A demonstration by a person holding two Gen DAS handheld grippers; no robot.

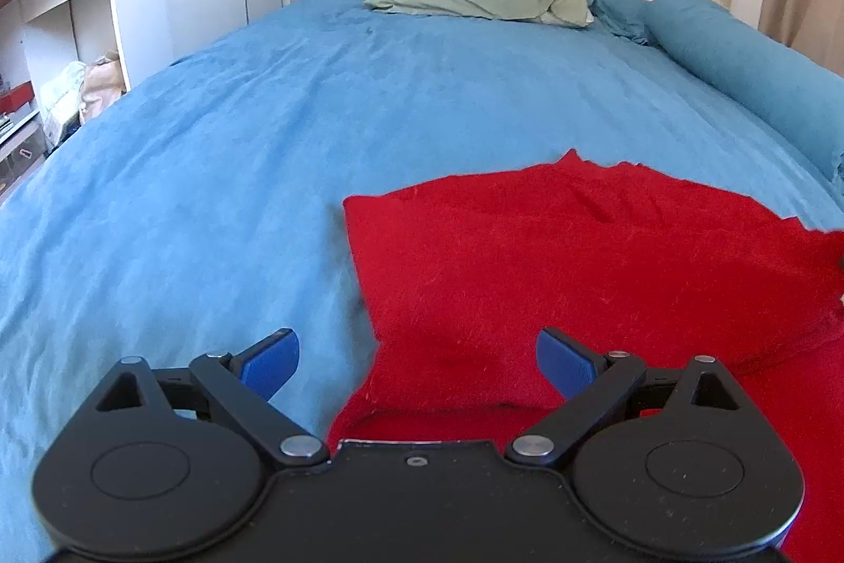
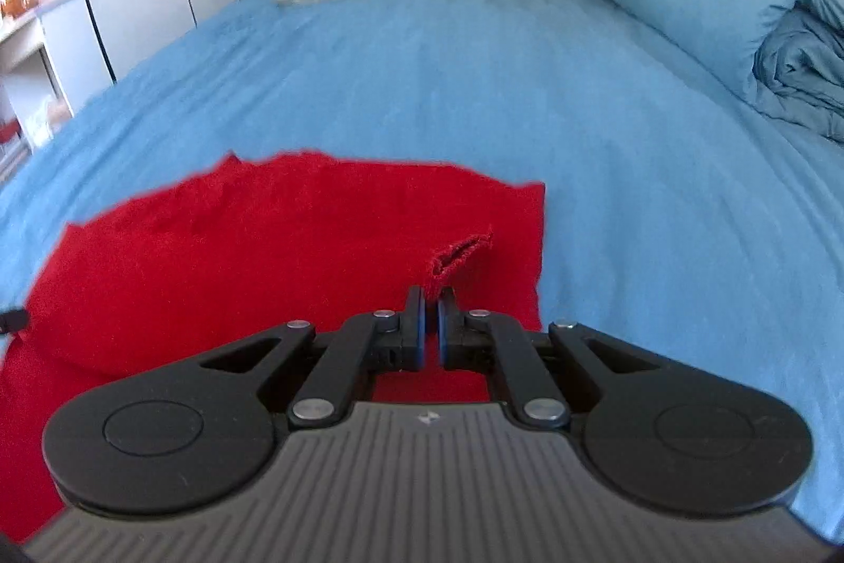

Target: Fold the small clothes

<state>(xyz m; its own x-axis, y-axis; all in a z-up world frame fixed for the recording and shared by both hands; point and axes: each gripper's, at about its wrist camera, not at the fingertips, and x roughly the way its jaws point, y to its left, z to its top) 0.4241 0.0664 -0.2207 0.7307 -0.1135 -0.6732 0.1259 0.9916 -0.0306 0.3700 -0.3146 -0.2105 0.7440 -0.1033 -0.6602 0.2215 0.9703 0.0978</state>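
garment: fuzzy red knit garment [image 2: 264, 257] on blue bedsheet [image 1: 184, 193], partly folded
right gripper [image 2: 431, 299]: fingers pinch its right edge
left gripper [image 1: 416, 362]: fingers apart, empty
tip: we carry the pinched edge leftward, low, corners aligned

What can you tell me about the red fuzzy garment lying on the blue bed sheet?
The red fuzzy garment looks like knitted wool and lies mostly flat on the blue bed sheet, with soft creases and a layer folded over near its front. The right gripper is shut on a small raised ribbed edge of it. The left gripper is open over its left edge, gripping nothing.
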